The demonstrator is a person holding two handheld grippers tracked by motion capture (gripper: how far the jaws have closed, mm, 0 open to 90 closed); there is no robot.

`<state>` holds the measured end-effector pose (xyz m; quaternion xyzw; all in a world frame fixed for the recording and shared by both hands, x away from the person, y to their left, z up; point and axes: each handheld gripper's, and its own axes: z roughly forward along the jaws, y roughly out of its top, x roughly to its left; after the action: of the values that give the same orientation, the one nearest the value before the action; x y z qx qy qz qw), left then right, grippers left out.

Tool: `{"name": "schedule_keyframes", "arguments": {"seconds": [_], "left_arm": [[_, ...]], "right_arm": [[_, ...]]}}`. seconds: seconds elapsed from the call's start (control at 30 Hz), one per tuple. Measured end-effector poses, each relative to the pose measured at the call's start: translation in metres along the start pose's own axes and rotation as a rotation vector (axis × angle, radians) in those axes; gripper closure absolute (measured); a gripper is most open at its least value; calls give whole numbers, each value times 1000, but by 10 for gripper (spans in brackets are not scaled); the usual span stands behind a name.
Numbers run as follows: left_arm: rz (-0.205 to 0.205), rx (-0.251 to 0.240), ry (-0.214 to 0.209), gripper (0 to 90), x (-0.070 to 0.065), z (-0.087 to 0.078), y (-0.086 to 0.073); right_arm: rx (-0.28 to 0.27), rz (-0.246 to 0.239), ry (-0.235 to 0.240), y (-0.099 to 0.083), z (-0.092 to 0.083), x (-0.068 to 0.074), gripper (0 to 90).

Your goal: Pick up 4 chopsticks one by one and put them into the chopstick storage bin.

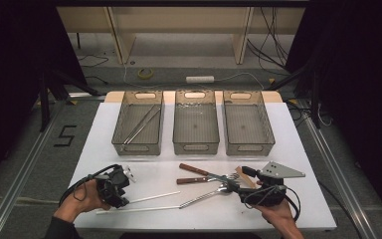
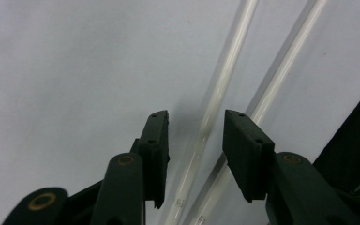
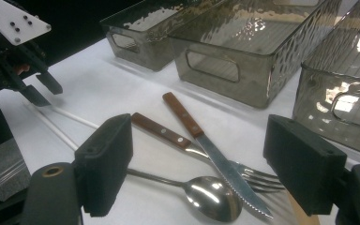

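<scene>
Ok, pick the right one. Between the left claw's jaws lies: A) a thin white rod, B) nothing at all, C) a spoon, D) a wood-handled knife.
A: in the left gripper view a thin white rod runs up between the jaws of the left claw, which are not yet pressing on it; the knife and spoon lie over by the right claw.
</scene>
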<state>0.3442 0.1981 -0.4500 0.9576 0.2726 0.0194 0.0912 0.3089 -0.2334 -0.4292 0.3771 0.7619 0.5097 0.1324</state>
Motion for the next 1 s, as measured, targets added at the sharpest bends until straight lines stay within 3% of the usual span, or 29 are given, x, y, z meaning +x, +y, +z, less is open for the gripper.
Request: {"name": "schedule_keyframes", "arguments": {"seconds": [0.7, 0.9, 1.0], "left_arm": [[43, 31, -10, 758, -4, 10, -4], [88, 50, -4, 773, -4, 11, -4], [108, 30, -10, 781, -4, 12, -5]], "right_arm": [[3, 0, 2, 0, 0, 1, 253], [3, -1, 2, 0, 0, 1, 254], [6, -1, 4, 0, 0, 1, 254]]}}
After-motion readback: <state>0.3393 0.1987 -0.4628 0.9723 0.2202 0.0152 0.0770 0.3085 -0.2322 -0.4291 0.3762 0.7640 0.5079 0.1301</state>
